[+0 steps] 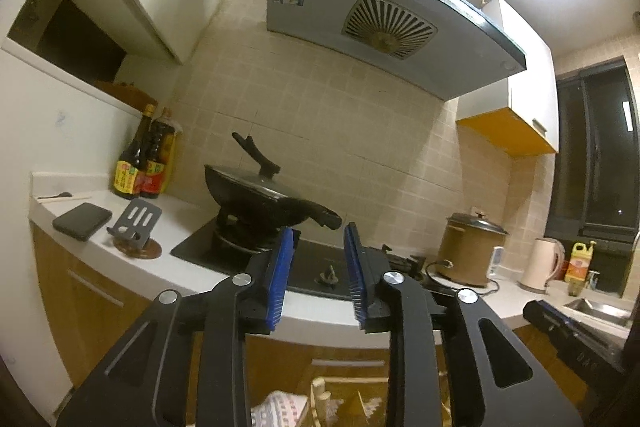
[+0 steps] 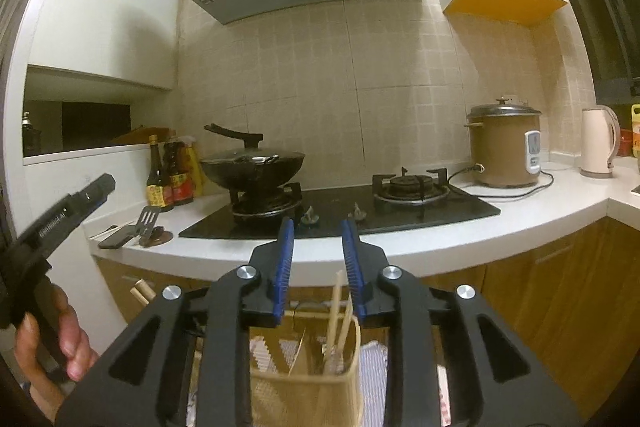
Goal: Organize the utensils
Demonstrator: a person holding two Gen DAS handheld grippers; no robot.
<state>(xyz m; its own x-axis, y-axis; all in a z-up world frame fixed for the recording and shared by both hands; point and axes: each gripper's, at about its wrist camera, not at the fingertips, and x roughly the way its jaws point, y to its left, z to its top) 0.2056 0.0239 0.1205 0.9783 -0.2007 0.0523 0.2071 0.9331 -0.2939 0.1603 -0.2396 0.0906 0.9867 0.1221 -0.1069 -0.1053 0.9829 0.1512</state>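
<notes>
Blue ribbed pads line both grippers, and both stand apart with nothing between them: the left gripper (image 1: 318, 259) faces the stove, the right gripper (image 2: 318, 255) hangs above a woven holder (image 2: 304, 383) below the counter edge. Pale chopsticks (image 2: 334, 311) stand upright in that holder, just under the right jaws. They look light, stiff and thin, likely to slip or twist, so a pinch near the upper third seems safest. More loose chopsticks (image 1: 64, 197) lie on the counter (image 1: 168, 267) beside a slotted spatula (image 1: 138, 219), whose flat handle is broader to pinch.
</notes>
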